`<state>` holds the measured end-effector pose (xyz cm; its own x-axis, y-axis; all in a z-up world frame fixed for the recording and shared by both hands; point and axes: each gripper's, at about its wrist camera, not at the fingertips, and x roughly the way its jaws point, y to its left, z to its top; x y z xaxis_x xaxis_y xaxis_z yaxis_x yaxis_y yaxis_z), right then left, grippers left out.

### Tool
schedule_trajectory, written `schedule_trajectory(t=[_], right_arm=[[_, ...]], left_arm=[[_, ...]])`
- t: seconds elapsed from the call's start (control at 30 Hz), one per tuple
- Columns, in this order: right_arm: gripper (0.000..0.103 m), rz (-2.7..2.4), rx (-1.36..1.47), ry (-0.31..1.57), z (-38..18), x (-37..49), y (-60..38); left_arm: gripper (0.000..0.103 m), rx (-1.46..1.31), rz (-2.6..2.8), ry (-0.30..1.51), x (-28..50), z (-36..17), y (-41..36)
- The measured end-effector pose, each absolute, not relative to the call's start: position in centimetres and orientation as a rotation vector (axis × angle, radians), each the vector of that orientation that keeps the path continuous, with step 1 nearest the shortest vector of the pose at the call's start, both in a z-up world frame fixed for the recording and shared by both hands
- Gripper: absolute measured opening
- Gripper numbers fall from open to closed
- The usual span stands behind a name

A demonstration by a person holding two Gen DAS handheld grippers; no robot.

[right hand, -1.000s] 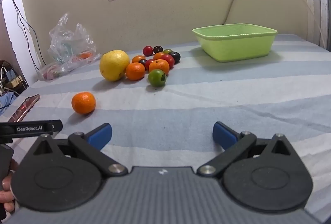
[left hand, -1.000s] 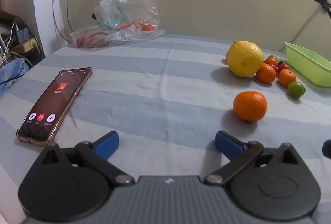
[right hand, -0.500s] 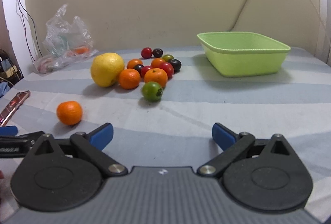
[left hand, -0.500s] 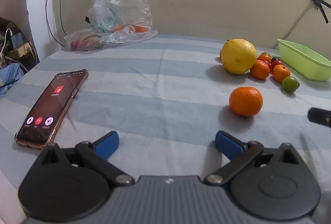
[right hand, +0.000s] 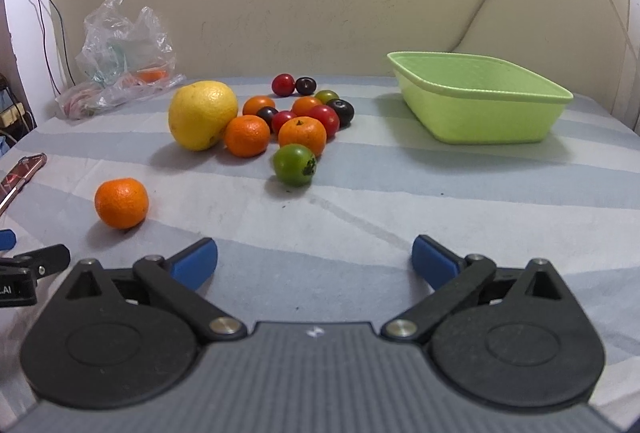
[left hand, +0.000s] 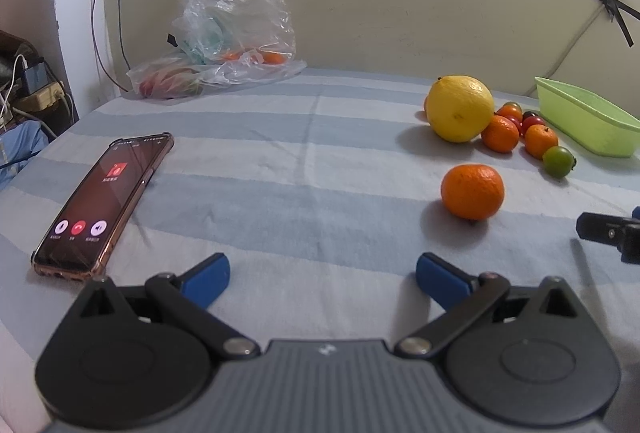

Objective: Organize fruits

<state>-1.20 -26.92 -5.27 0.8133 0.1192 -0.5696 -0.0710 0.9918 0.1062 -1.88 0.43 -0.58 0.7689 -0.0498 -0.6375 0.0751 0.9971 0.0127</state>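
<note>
A lone orange mandarin (left hand: 472,191) (right hand: 121,203) lies on the striped cloth, apart from a cluster with a big yellow citrus (left hand: 460,108) (right hand: 202,115), two mandarins, a green fruit (right hand: 295,165) (left hand: 559,161) and several small red and dark tomatoes (right hand: 283,84). An empty green basin (right hand: 480,101) (left hand: 588,119) stands right of the cluster. My left gripper (left hand: 322,279) is open and empty, with the lone mandarin ahead to its right. My right gripper (right hand: 315,263) is open and empty, short of the green fruit.
A phone (left hand: 106,201) with a lit call screen lies at the left on the cloth. A clear plastic bag (left hand: 224,45) (right hand: 120,53) with produce rests against the back wall. Cables and a power strip (left hand: 36,89) sit off the left edge.
Both grippers have moved forward and lower toward the fruit; the right gripper's side has come into the left wrist view's right edge. Both stay open. The fruits have not moved.
</note>
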Motion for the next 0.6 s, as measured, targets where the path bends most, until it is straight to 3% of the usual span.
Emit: schedule_trajectory(t=[0.53,0.6], right_arm=[[0.103,0.103,0.006,0.629,-5.4,-1.5,-26.2],[0.103,0.118,-0.006,0.624,-5.5,-1.8,-26.2]], left_arm=[[0.103,0.052,-0.106,0.681,-2.7,-0.7,1.0],[0.099,0.037,-0.105,0.684,-2.8,-0.2,1.1]])
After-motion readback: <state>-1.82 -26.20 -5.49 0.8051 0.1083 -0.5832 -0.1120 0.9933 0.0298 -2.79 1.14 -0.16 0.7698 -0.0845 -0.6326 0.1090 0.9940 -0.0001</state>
